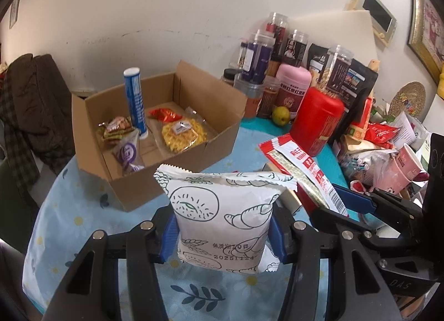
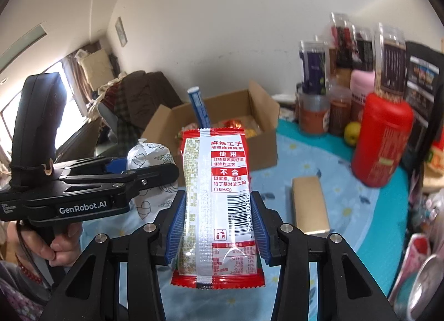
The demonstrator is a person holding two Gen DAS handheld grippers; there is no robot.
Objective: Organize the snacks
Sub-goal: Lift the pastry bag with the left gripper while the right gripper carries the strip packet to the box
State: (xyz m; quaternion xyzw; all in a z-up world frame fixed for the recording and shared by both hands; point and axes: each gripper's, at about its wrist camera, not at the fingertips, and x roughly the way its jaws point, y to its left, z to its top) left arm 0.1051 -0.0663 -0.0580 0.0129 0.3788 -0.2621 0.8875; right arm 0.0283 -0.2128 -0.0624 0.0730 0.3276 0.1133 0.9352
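A cardboard box [image 1: 155,137] stands open on the flower-print tablecloth [image 1: 91,226], already holding a blue tube [image 1: 135,101] upright, a yellow snack bag [image 1: 184,133] and small wrapped sweets [image 1: 116,128]; ahead of it, the left gripper [image 1: 222,233] is clamped on a white bread packet [image 1: 222,215], its blue pads pressing the packet's sides, the packet standing upright with its long axis pointing toward the box; just to its right, the right gripper [image 2: 217,229] grips a red-and-white spicy-strip packet [image 2: 217,204] the same way, lengthwise, top edge aimed at the box; jars and a red canister [image 1: 316,121] crowd the far right of the table. The box lies ahead and slightly left of both grippers, and the left hand appears the nearer, so its packet looks likely to go in first.
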